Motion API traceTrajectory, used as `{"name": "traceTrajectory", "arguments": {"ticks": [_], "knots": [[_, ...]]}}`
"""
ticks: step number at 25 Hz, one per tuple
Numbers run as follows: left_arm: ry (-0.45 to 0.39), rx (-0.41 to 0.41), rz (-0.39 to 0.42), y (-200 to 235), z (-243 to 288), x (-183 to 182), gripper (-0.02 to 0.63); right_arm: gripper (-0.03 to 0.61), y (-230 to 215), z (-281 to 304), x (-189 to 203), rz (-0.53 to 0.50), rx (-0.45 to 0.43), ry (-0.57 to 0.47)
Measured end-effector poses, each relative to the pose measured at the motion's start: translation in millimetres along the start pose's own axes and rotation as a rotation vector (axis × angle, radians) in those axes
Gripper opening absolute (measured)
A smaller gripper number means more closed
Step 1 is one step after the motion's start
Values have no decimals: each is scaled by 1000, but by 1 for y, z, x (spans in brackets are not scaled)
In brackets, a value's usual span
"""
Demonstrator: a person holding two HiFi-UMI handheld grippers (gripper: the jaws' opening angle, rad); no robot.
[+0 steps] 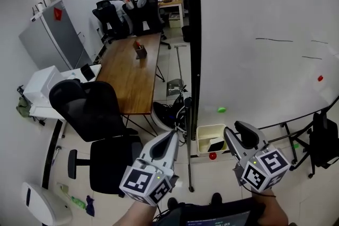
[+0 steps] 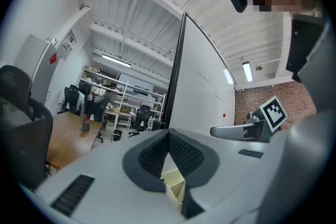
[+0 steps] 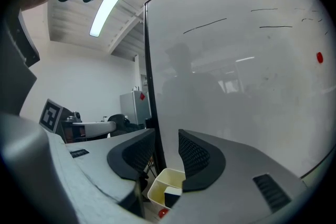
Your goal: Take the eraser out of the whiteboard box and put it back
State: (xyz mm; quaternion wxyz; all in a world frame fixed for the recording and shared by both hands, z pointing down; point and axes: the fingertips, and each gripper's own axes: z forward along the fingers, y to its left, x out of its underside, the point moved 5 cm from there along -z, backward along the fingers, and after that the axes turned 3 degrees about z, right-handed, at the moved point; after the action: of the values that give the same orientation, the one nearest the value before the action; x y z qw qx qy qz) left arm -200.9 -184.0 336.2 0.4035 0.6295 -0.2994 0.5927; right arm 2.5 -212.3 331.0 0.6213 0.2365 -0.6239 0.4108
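A cream whiteboard box hangs at the lower left corner of the whiteboard. A black eraser lies inside it. In the right gripper view the box and the eraser show below and beyond the jaws. My right gripper is open, nothing between its pads, just right of the box. My left gripper is shut and empty, left of the box by the board's black frame.
A red round thing sits under the box. On the board are a green magnet and a red one. A black office chair and a wooden table stand to the left; the board's stand legs run below.
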Motion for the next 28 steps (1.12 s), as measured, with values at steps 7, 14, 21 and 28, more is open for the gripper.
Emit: {"name": "traceTrajectory", "arguments": {"ticks": [7,14,21,28], "knots": [[68,-34,-13,10,11,36,28,264,-8,14,42,38,27,106],[125,-43,-41,22,19,74,28,299,-15,27,82,44,69,189],[199,-32,-74,26,29,109,28,310,-29,43,123,39,98,261],[232,-17,-80,28,37,132,28,310,-33,56,148,26,101,287]]}}
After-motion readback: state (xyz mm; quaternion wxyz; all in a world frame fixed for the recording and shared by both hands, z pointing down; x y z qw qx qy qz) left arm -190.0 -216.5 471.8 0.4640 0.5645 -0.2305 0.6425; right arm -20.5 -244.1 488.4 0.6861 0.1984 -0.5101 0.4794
